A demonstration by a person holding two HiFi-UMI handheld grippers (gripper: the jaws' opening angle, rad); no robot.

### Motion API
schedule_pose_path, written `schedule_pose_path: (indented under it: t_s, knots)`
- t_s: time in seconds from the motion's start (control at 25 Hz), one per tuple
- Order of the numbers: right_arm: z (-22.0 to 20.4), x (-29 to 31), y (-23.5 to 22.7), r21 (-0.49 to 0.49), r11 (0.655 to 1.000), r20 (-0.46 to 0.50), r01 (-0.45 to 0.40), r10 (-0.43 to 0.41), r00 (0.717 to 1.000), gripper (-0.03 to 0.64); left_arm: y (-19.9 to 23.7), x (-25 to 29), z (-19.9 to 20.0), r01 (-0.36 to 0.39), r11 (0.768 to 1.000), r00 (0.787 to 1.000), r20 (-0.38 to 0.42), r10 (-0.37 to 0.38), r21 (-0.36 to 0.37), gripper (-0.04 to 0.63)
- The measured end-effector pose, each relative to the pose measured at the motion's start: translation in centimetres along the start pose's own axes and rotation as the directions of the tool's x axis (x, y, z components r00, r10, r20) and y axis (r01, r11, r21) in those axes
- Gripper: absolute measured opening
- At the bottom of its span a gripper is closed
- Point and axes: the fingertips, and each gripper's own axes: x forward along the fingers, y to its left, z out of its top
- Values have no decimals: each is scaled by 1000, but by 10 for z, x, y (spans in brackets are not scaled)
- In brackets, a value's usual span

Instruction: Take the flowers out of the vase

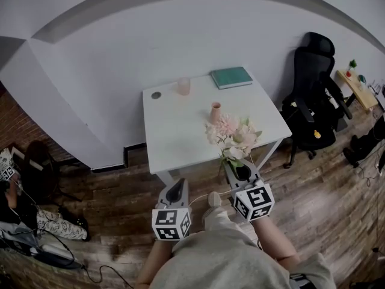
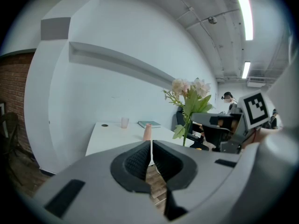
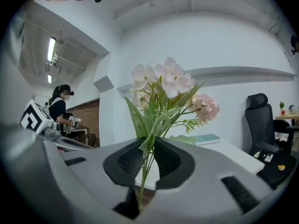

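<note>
A bunch of pale pink and white flowers [image 1: 231, 136] with green stems hangs over the white table's [image 1: 174, 140] near right edge, clear of the small pink vase [image 1: 215, 112] that stands upright mid-table. My right gripper [image 1: 240, 172] is shut on the stems, which run down between its pads [image 3: 148, 160], with the blooms [image 3: 163, 85] above. To its left, off the table's front edge, my left gripper [image 1: 175, 196] is shut and holds nothing [image 2: 150, 160]. In the left gripper view the flowers [image 2: 190, 90] rise to the right of the vase [image 2: 147, 131].
A translucent pink cup [image 1: 183, 87], a teal book [image 1: 231, 77] and a small round disc [image 1: 156, 95] lie at the table's far side. A black office chair [image 1: 313, 95] stands to the right. A person [image 3: 60, 107] sits far left in the right gripper view.
</note>
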Motion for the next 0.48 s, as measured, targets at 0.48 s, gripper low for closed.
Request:
schedule_pose_path:
  t_s: [0.48]
  knots:
    - [-2, 2, 4, 5, 1000, -5, -14, 14, 1000, 46, 2, 0, -1, -1, 1000, 1000, -5, 1, -4, 14]
